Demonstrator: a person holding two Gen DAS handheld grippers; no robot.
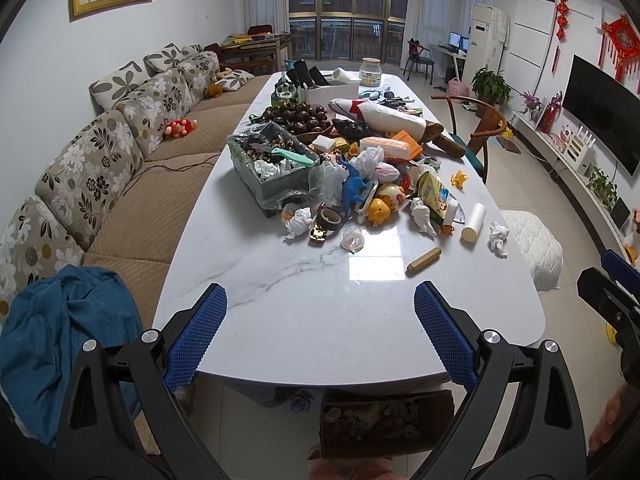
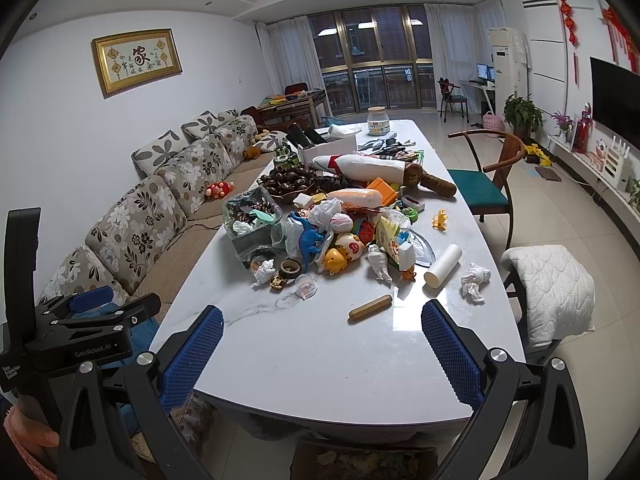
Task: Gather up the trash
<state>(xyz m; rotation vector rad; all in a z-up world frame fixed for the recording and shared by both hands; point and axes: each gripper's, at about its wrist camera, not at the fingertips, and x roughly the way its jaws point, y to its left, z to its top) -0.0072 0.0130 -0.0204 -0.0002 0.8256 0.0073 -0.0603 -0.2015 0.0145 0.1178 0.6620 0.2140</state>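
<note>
A white marble table (image 1: 304, 320) (image 2: 320, 356) carries a heap of toys, wrappers and trash in its middle. Crumpled white tissues lie at the heap's near edge: one at the left (image 1: 298, 222) (image 2: 264, 272), one in the middle (image 1: 422, 214) (image 2: 378, 262), one at the right (image 1: 498, 238) (image 2: 474, 282). A lined trash box (image 1: 272, 168) (image 2: 250, 226) full of scraps stands left of the heap. My left gripper (image 1: 320, 328) hangs open over the table's near end, nothing between its fingers. My right gripper (image 2: 322, 356) is open too, just right of the left one.
A wooden stick (image 1: 424, 261) (image 2: 370, 307) and a white roll (image 1: 473, 222) (image 2: 442, 266) lie near the tissues. A brown box of scraps (image 1: 384, 420) (image 2: 360, 460) sits on the floor under the near edge. Sofa (image 1: 132, 200) on the left, chairs (image 2: 492, 184) on the right.
</note>
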